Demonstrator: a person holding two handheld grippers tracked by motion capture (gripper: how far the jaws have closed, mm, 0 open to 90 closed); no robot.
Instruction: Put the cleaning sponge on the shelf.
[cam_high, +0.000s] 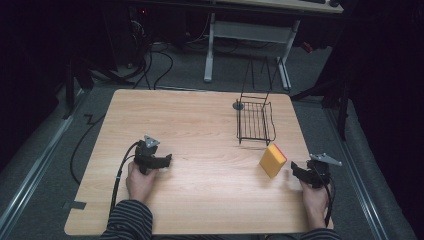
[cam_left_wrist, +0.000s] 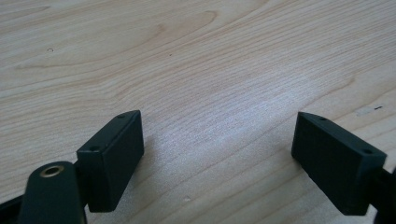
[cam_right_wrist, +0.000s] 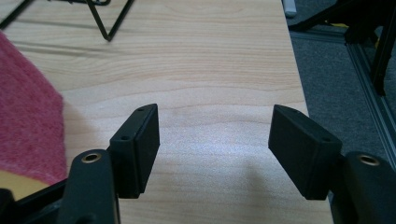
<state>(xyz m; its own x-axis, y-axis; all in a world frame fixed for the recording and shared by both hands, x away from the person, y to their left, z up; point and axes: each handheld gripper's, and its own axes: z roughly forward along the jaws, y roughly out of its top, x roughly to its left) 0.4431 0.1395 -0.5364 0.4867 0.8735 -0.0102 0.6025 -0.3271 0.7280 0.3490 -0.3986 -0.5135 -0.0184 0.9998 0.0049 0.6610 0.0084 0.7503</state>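
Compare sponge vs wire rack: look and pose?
The sponge is a solid yellow block with a red scrub face; the wire rack is an open black frame. The sponge sits nearer the right claw; the rack stands farther back. Both rest on the table.

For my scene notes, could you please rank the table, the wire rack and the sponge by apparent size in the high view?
1. Table, by far the largest.
2. Wire rack.
3. Sponge, smallest, though it lies nearer the camera.
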